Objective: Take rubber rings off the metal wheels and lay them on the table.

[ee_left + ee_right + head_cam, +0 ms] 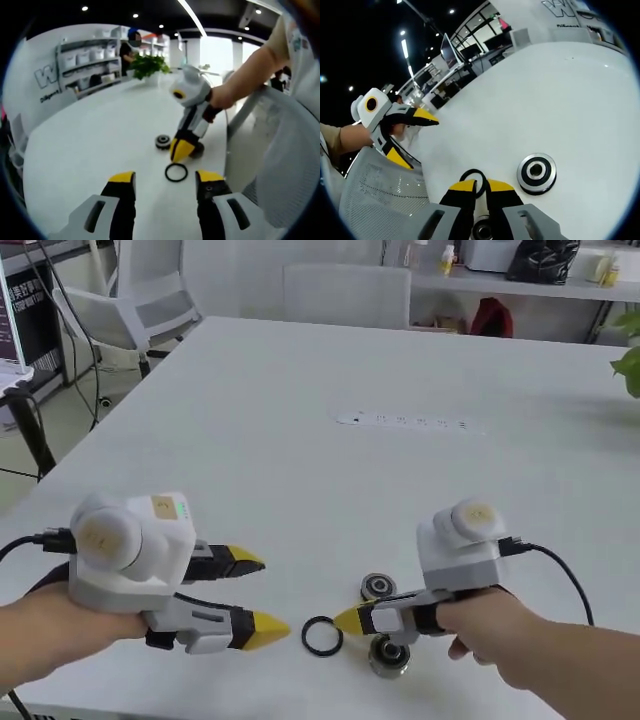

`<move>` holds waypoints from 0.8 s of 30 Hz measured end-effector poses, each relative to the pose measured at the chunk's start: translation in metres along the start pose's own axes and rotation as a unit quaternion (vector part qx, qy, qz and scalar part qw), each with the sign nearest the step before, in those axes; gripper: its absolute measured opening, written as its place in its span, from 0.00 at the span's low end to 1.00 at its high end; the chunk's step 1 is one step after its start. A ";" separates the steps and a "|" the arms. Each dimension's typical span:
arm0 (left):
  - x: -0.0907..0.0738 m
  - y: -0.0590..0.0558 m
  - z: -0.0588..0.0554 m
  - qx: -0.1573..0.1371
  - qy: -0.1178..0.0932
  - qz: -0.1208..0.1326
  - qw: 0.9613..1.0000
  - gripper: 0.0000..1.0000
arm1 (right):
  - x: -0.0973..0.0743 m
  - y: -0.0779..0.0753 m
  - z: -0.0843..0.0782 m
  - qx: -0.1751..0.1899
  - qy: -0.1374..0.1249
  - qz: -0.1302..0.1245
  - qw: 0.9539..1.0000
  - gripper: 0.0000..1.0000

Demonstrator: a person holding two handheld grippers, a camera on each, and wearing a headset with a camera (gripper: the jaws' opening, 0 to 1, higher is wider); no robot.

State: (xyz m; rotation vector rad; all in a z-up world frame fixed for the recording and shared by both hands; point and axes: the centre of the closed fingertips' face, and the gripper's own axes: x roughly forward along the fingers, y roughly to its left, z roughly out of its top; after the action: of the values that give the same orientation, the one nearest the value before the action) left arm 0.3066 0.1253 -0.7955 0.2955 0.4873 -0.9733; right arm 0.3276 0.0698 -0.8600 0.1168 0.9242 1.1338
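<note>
We see the rubber ring (305,636) flat on the surface (300,460), touching neither gripper. It lies at 8 o'clock of the right gripper (342,621), whose jaws are nearly closed and empty. The left gripper (266,594) has its jaws wide apart and empty, with the ring at their 3 o'clock.

White power strip (405,421) lies flat; pale chair (345,295) beyond.

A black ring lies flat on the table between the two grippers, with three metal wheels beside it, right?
Two metal wheels, not three. The head view shows a far wheel beyond the right gripper and a near wheel under it. The black ring does lie flat on the table, between that and the left gripper.
</note>
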 end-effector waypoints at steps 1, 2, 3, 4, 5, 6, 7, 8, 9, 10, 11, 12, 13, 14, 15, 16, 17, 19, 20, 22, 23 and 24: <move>0.000 0.000 0.000 0.000 0.000 0.000 1.000 0.49 | -0.001 0.000 0.000 0.001 -0.001 0.000 1.000 0.06; 0.000 0.001 0.000 0.000 0.000 0.000 1.000 0.49 | -0.002 0.000 0.002 0.000 -0.003 0.000 1.000 0.07; 0.000 0.000 0.001 0.001 0.000 0.000 1.000 0.49 | -0.003 0.000 0.003 0.001 -0.005 0.000 1.000 0.07; 0.001 0.000 0.001 0.001 0.000 -0.001 1.000 0.49 | -0.004 0.001 0.004 0.002 -0.008 0.001 1.000 0.07; 0.001 0.001 0.001 0.001 0.000 -0.001 1.000 0.49 | -0.006 0.001 0.006 0.002 -0.010 0.001 1.000 0.08; 0.002 0.001 0.002 0.002 0.000 -0.001 1.000 0.49 | -0.007 0.001 0.008 0.002 -0.014 0.002 1.000 0.08; 0.002 0.001 0.003 0.002 0.000 -0.002 1.000 0.49 | -0.008 0.001 0.009 0.004 -0.016 0.002 1.000 0.08; 0.003 0.002 0.004 0.003 -0.001 -0.002 1.000 0.49 | -0.009 0.001 0.010 0.004 -0.019 0.002 1.000 0.09; 0.004 0.002 0.005 0.004 -0.001 -0.003 1.000 0.49 | -0.011 0.001 0.011 0.005 -0.022 0.002 1.000 0.09; 0.004 0.002 0.006 0.005 -0.001 -0.004 1.000 0.49 | -0.012 0.001 0.013 0.005 -0.025 0.002 1.000 0.09; 0.006 0.002 0.007 0.006 -0.001 -0.005 1.000 0.49 | -0.014 0.002 0.015 0.005 -0.029 0.002 1.000 0.09; 0.006 0.002 0.008 0.007 -0.002 -0.006 1.000 0.49 | -0.015 0.002 0.016 0.006 -0.031 0.002 1.000 0.10; 0.008 0.002 0.010 0.010 -0.001 -0.007 1.000 0.49 | -0.017 0.002 0.017 0.005 -0.033 0.001 0.999 0.10; 0.008 0.003 0.010 0.010 -0.001 -0.008 1.000 0.49 | -0.018 0.002 0.017 0.005 -0.035 0.001 0.999 0.10; 0.010 0.003 0.012 0.012 -0.001 -0.009 1.000 0.49 | -0.020 0.002 0.018 0.005 -0.038 0.001 0.999 0.10; 0.010 0.003 0.013 0.012 -0.002 -0.009 1.000 0.49 | -0.021 0.001 0.019 0.006 -0.039 0.002 0.999 0.10; 0.012 0.003 0.015 0.013 -0.003 -0.010 1.000 0.49 | -0.024 0.001 0.019 0.006 -0.042 0.002 0.999 0.10; 0.014 0.004 0.018 0.014 -0.004 -0.011 1.000 0.49 | -0.028 -0.001 0.021 0.005 -0.047 -0.001 0.999 0.11; 0.015 0.005 0.018 0.014 -0.004 -0.012 1.000 0.49 | -0.030 -0.002 0.022 0.004 -0.049 -0.002 0.999 0.11; 0.019 0.004 0.020 0.014 -0.005 -0.014 1.000 0.48 | -0.034 -0.004 0.023 0.004 -0.054 -0.005 0.999 0.11; 0.021 0.003 0.021 0.013 -0.005 -0.015 1.000 0.48 | -0.036 -0.005 0.024 0.005 -0.057 -0.005 0.998 0.12; 0.023 0.003 0.022 0.013 -0.004 -0.015 1.000 0.48 | -0.038 -0.006 0.025 0.009 -0.061 -0.002 0.998 0.12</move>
State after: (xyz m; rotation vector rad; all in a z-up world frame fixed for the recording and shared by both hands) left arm 0.3255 0.1008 -0.7890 0.3080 0.4724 -1.0106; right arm 0.3445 0.0454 -0.8254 0.1958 0.8260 1.1023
